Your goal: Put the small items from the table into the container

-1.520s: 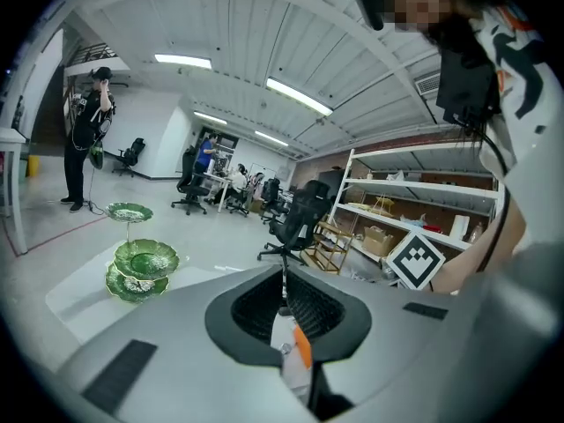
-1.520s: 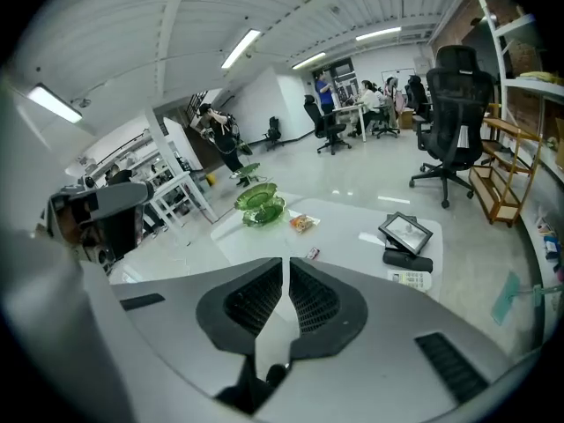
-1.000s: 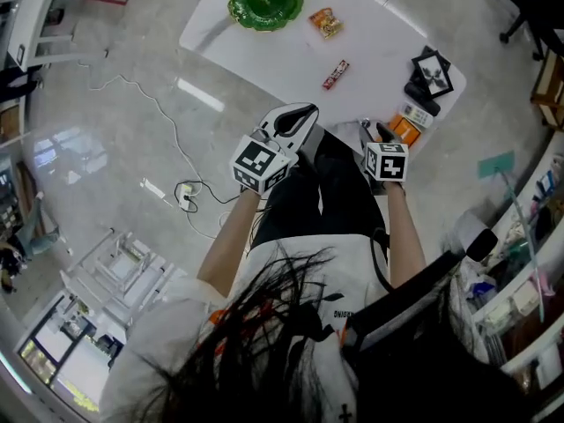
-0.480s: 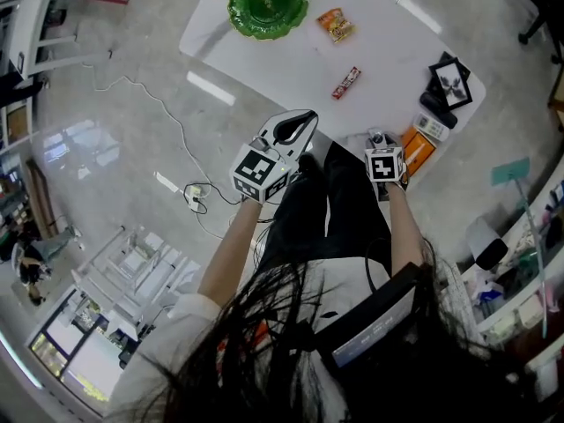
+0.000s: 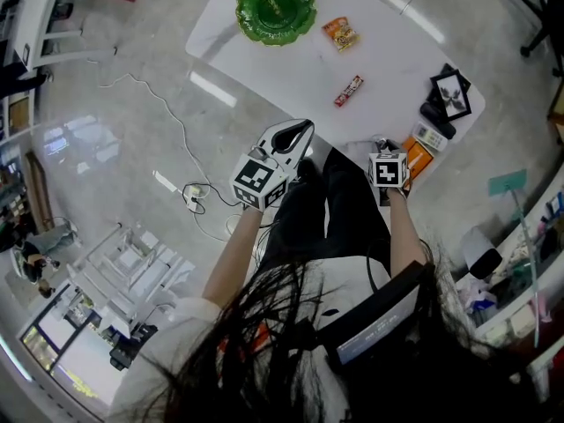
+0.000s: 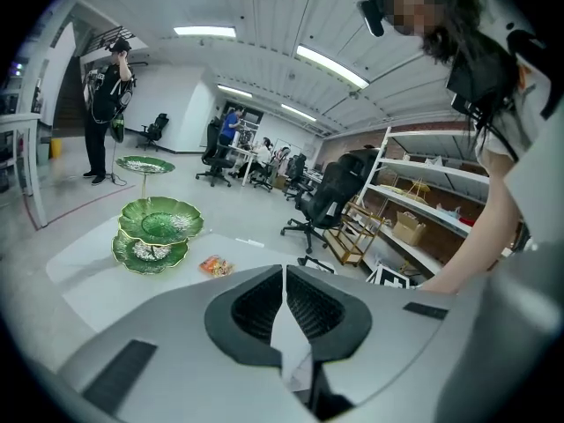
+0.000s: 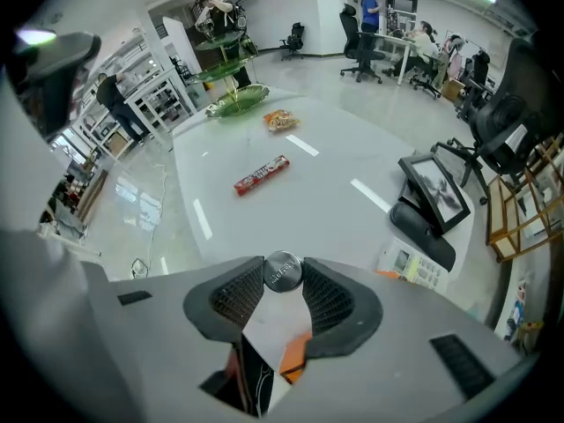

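Person sits at the near edge of the white tabletop [image 5: 291, 60], with black trousers [image 5: 344, 205] under both claws.

Left claw [image 6: 284, 273]: clenched, tips meeting, nothing between them. It is held over the lap just off the tabletop edge and aims toward the far end.

Right claw [image 7: 283, 276]: points steeply down at the near right corner of the tabletop. Its jaws are closing, with a round silver disc [image 7: 283, 271] between the tips. Both pads touch the disc's rim, so it is grasping the disc.

An orange flat pack [image 5: 414, 152] lies just beside the right claw at the tabletop edge and shows through the jaw gap in the right gripper view. A white remote [image 7: 411, 267] with buttons lies just beside that pack. A black oblong case [image 7: 421, 229] lies behind the remote. A picture frame [image 7: 432, 186] stands propped just behind the case.

Mid tabletop: a red candy bar [image 7: 262, 175] lies flat on its own, well apart from the corner group.

Farther on, an orange snack packet [image 7: 280, 122] lies flat on the tabletop.

Far end: a green tiered dish [image 6: 159, 223] with leaf-shaped tiers stands upright. The snack packet is near it but outside it, and the candy bar is outside it too.

Beyond the tabletop is a glossy floor [image 5: 106, 148] with a white cable. Also back there are an office chair [image 6: 330, 192], shelving [image 6: 423, 210] and a standing person [image 6: 107, 104].
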{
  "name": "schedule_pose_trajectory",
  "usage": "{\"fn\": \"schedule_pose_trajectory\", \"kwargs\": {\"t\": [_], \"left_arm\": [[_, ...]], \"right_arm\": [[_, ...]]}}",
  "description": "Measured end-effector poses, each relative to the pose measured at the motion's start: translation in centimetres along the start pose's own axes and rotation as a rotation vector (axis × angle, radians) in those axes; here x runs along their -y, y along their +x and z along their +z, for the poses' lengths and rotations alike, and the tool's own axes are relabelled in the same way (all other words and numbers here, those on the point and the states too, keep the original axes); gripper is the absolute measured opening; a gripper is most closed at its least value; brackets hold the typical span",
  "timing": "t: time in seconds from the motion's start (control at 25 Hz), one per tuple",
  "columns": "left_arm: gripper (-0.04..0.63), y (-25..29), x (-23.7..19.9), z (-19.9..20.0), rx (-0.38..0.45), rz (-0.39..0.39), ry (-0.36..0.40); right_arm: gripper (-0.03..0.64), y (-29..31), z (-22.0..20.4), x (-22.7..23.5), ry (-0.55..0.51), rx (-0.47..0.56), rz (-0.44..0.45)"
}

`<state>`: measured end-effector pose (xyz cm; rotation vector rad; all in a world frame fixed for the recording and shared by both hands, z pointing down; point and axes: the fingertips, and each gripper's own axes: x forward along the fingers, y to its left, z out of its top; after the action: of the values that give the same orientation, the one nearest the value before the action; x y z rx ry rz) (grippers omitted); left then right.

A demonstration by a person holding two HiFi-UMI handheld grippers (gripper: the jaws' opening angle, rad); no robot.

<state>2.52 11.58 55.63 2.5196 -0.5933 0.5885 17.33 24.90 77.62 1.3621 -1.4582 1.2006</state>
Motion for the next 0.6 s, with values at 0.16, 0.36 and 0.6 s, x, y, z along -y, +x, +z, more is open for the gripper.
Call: {"fn": "schedule_pose_trajectory", "kwargs": {"t": [0.16, 0.36, 0.6], "left_arm": [[0.009, -0.5, -0.2, 0.7, 0.019, 0.029, -0.008], [0.011, -0.7, 0.1, 2.0, 0.051, 0.060, -0.019], [0.009, -1.4, 1.0, 4.7, 0.095, 0.088, -0.012]], "right_arm": [[0.146, -2.3, 2.2, 0.4, -0.026, 0.041, 0.027], [0.146, -5.8, 5.2, 0.6, -0.075, 0.099, 0.065], [0.146, -10.9, 9.7, 0.0, -0.161, 0.187, 0.113]]}}
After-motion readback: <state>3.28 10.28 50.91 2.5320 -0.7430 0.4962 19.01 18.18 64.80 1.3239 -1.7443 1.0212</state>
